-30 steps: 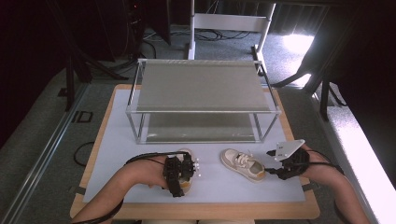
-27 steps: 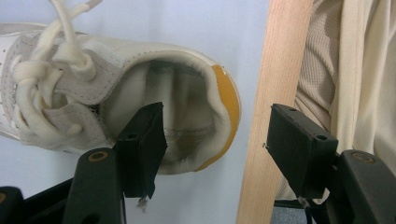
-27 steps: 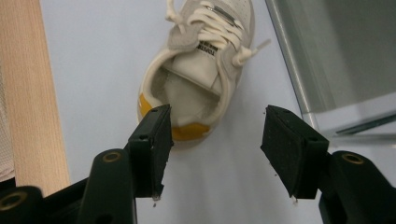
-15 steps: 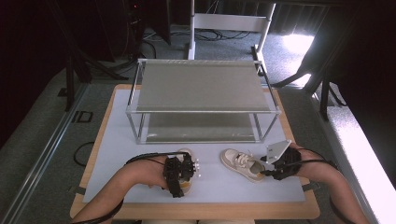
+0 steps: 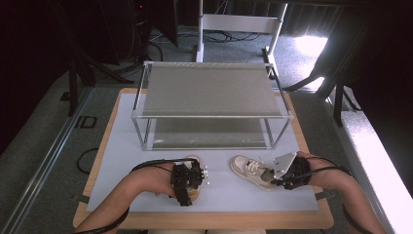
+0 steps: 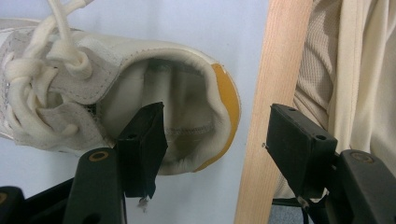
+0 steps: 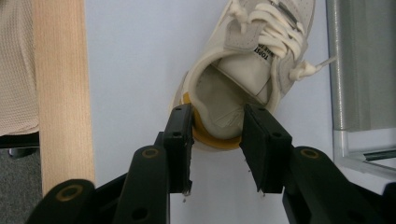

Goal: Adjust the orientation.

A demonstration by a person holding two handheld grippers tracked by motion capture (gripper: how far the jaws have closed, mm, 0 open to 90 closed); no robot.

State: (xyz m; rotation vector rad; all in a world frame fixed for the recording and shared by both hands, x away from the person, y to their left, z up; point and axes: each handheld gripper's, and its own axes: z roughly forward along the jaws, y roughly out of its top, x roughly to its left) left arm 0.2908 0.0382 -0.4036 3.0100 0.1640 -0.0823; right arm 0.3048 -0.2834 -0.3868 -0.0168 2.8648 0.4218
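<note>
Two cream lace-up sneakers lie on the white mat (image 5: 146,146). The left sneaker (image 6: 70,79) sits mostly under my left gripper (image 5: 191,181), which points down at it. One jaw is inside the shoe's opening and the other stands well outside the orange-trimmed heel over the wooden table edge (image 6: 275,56), so the left gripper (image 6: 219,140) is open. The right sneaker (image 5: 248,168) points its toe to the left. My right gripper (image 5: 272,176) is at its heel. Its jaws have just been closing, and in the right gripper view the right gripper (image 7: 217,135) presses both sides of the right sneaker (image 7: 252,51) at the heel.
A two-tier metal rack (image 5: 209,90) stands at the back of the mat, close behind the shoes; its frame (image 7: 355,70) lies just past the right shoe's toe. The wooden table edge (image 5: 204,220) runs along the front, with the person's forearms across it.
The right gripper has slid left onto the right sneaker's heel and its jaws have narrowed around it. The left gripper and left sneaker have not moved.
</note>
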